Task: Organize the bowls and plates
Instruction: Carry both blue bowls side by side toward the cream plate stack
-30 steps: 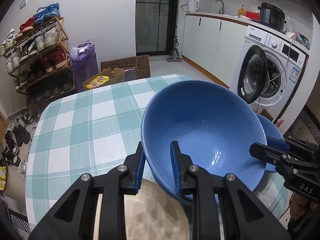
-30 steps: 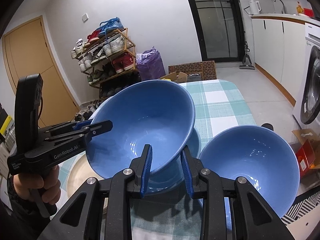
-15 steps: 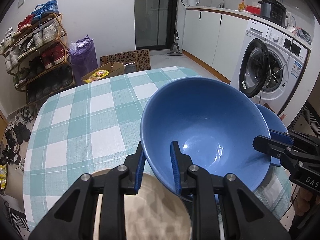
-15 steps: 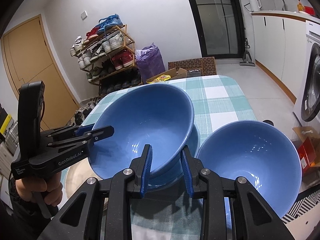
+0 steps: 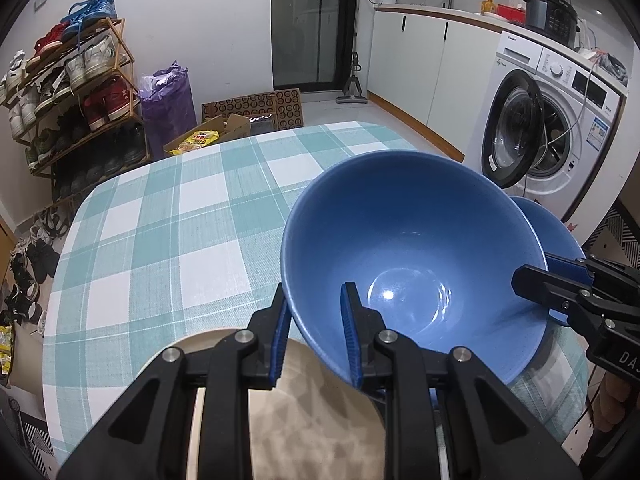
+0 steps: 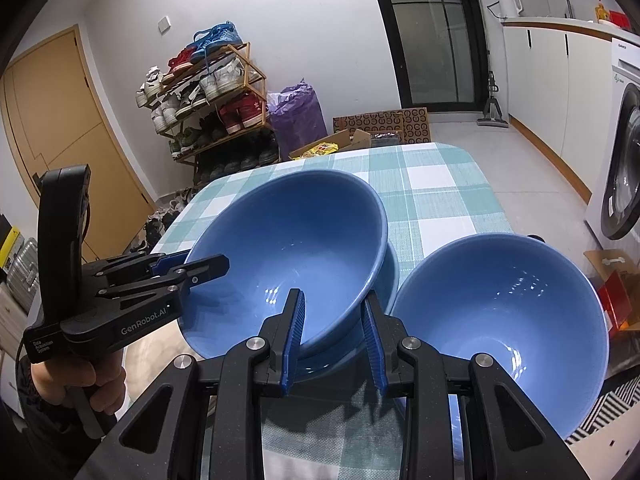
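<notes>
A large blue bowl (image 5: 412, 256) (image 6: 292, 252) sits tilted inside another blue bowl (image 6: 390, 272), of which only the rim shows. My left gripper (image 5: 316, 324) straddles its near rim, one finger inside and one outside; it also shows in the right wrist view (image 6: 192, 266). My right gripper (image 6: 332, 332) straddles the opposite rim the same way, and shows in the left wrist view (image 5: 536, 272). A second blue bowl (image 6: 504, 320) (image 5: 552, 232) stands to the right. A beige plate (image 5: 288, 408) lies under my left gripper.
The table has a teal and white checked cloth (image 5: 180, 220). A shoe rack (image 5: 68, 92), a purple bag (image 5: 166, 104) and cardboard boxes (image 5: 224, 132) stand beyond it. A washing machine (image 5: 548, 120) stands to the right.
The held blue bowl has come down and levelled, settling into the bowl beneath it. Both grippers keep their places on its rim.
</notes>
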A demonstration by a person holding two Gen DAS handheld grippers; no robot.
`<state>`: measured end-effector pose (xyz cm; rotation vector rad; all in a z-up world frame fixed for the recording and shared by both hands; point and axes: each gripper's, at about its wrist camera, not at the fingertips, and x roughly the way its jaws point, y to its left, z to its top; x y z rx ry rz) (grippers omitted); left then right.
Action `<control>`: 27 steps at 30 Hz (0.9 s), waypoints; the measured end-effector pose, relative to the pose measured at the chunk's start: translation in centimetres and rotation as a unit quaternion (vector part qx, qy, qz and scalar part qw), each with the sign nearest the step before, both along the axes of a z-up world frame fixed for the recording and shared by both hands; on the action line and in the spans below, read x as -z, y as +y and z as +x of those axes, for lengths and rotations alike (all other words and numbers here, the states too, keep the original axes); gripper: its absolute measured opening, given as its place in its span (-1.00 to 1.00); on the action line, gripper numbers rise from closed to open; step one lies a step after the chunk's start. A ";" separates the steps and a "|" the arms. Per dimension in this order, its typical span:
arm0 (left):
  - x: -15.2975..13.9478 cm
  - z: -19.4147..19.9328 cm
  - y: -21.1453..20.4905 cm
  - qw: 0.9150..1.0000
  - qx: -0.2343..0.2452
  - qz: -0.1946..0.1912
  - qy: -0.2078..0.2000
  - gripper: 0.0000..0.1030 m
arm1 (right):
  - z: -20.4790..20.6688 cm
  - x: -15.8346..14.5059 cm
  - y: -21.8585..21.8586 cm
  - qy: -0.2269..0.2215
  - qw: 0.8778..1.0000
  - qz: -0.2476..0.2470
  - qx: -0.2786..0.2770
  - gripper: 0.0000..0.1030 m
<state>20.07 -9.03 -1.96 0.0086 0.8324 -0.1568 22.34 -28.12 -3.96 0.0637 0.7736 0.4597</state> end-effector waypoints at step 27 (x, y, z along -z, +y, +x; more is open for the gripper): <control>1.6 0.2 -0.4 1.000 0.005 0.014 0.017 -0.56 | 0.7 1.3 2.0 0.012 0.999 -0.030 0.008 -0.43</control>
